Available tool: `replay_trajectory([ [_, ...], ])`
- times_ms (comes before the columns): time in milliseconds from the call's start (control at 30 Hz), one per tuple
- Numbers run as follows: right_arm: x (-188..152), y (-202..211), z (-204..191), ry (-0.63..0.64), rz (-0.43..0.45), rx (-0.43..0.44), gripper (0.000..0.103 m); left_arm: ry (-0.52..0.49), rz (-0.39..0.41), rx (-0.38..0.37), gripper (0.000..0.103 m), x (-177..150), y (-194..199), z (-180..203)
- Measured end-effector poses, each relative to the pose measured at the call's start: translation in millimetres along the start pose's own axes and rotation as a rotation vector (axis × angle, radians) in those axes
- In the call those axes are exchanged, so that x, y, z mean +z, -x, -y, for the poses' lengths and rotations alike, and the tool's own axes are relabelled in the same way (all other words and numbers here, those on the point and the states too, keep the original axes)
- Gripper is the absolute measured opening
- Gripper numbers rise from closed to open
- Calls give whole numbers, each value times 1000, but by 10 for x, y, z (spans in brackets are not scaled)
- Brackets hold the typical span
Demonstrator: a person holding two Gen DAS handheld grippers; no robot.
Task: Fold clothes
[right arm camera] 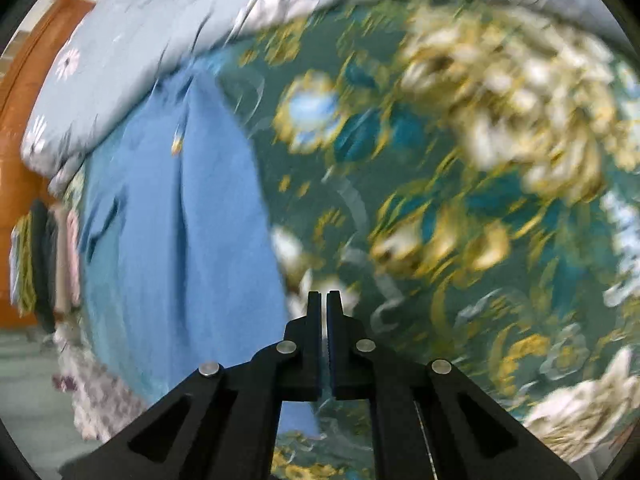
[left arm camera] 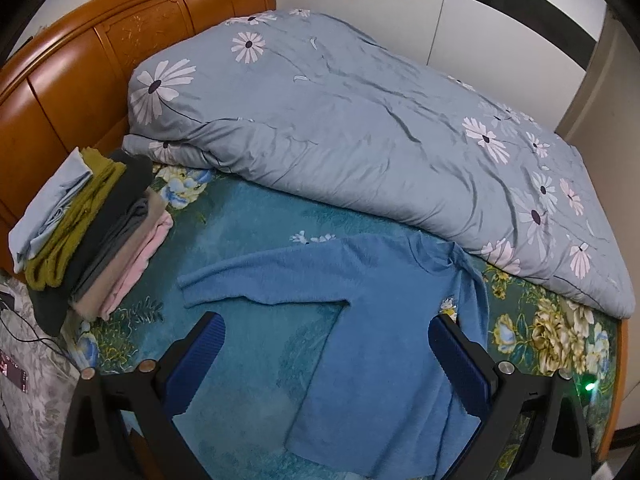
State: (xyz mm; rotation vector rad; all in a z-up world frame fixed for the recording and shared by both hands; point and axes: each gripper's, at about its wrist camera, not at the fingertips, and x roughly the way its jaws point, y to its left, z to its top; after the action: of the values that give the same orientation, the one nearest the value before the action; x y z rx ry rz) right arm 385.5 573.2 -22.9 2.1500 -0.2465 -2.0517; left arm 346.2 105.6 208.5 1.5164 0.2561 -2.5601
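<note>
Two claws over the bed: left claw [left arm camera: 326, 342] spread above blue sweater [left arm camera: 384, 344] lying flat beside folded stack [left arm camera: 92, 232], right claw [right arm camera: 324, 300] closed, seemingly empty through blur; sleeve-fold next, needing a cuff pinch.

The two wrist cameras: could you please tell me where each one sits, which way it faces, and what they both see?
Left wrist: sits on the left gripper, looking steeply down over the bed at the blue sweater, the folded clothes stack and the floral duvet; its two blue-padded fingers stand wide open.
Right wrist: sits on the right gripper, facing almost straight down at the floral bedsheet, blurred; its jaws are shut, nothing visibly between them.
Shared: sweater, stack, duvet, wooden headboard.
</note>
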Motion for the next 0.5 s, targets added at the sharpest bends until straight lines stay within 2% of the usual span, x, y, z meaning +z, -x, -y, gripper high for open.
replay_trajectory([
  [67, -136, -202, -25, -4, -43, 8, 4, -1, -9, 5, 103, -13, -10, -5],
  [100, -215, -312, -39, -10, -62, 7, 11, -2, -13, 8, 103, -19, -15, -8],
  [200, -367, -546, -70, -18, -108, 21, 58, -11, -29, 18, 103, -40, -33, 0],
  [300, -449, -687, -115, -21, -134, 18, 60, -25, -45, 21, 103, -59, -56, 14],
  [367, -468, -718, -151, -19, -138, 3, 60, -29, -55, 18, 103, -67, -77, 29],
  [400, -478, -728, -166, -20, -141, 3, 56, -29, -59, 15, 103, -70, -90, 41],
  [433, -486, -726, -175, -30, -148, 23, 40, -28, -61, 12, 103, -71, -100, 55],
  [467, -497, -728, -183, -40, -158, 44, 28, -26, -64, 8, 103, -73, -112, 69],
  [500, -518, -742, -195, -50, -175, 64, 9, -27, -68, 4, 103, -73, -127, 87],
])
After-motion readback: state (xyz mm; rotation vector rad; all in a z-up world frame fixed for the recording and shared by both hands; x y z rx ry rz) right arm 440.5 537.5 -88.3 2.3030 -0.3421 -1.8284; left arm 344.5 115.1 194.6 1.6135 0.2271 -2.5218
